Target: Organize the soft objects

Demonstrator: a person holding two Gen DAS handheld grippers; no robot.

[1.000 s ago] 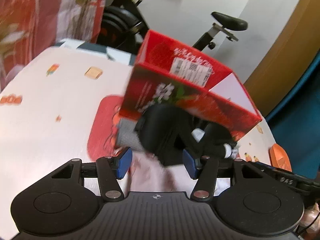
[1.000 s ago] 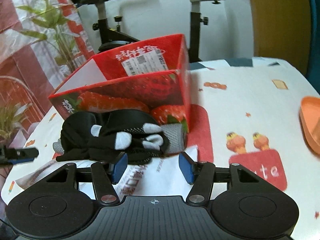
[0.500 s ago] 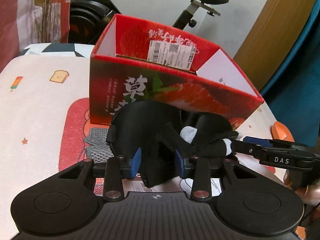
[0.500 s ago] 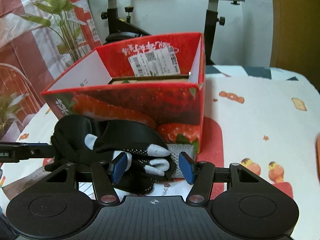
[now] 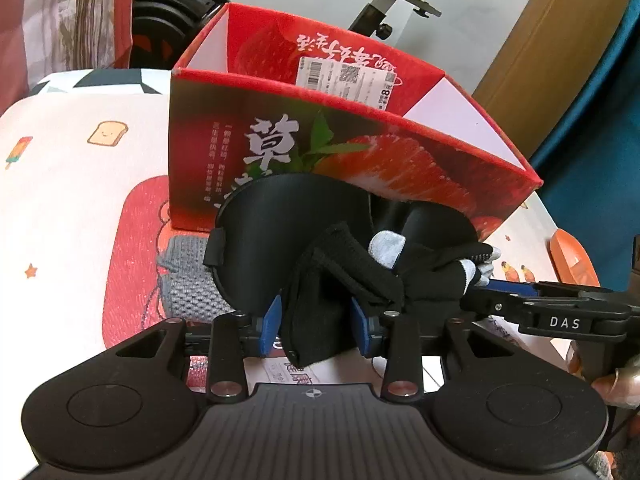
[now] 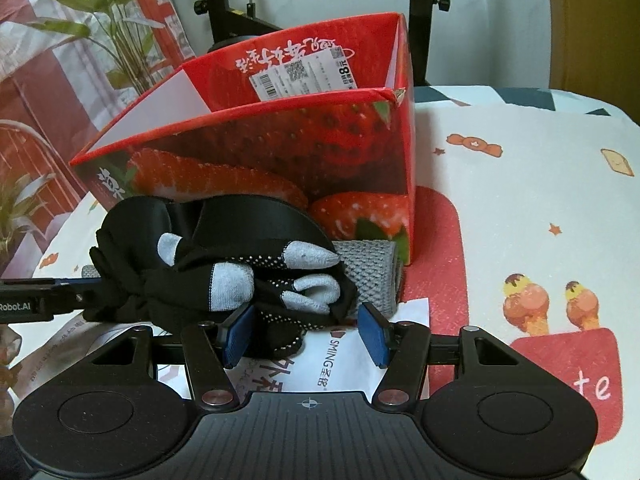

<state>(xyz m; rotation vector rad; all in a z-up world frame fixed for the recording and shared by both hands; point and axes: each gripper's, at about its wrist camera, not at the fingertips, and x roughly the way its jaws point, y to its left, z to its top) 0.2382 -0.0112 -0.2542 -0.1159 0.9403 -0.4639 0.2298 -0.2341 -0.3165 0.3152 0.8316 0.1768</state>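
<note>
The left gripper has just been closing and now squeezes a fold of the black gloves. The right gripper stands open with the gloves' edge between its pads, not pinched. The gloves lie on a gray cloth against the red box, back from the tabletop's near edge.

Left gripper: pitched down, 2 blue pads pressing on black fabric bunched between them; jaws have just been closing. Seen from right wrist view, it enters from left edge, lying about level. Right gripper: pitched down, jaws standing apart, left pad against black dotted fabric, right pad clear of it. Seen from left wrist view, it reaches in from right. Fingertips of 1 hand show at right edge behind it.
</note>
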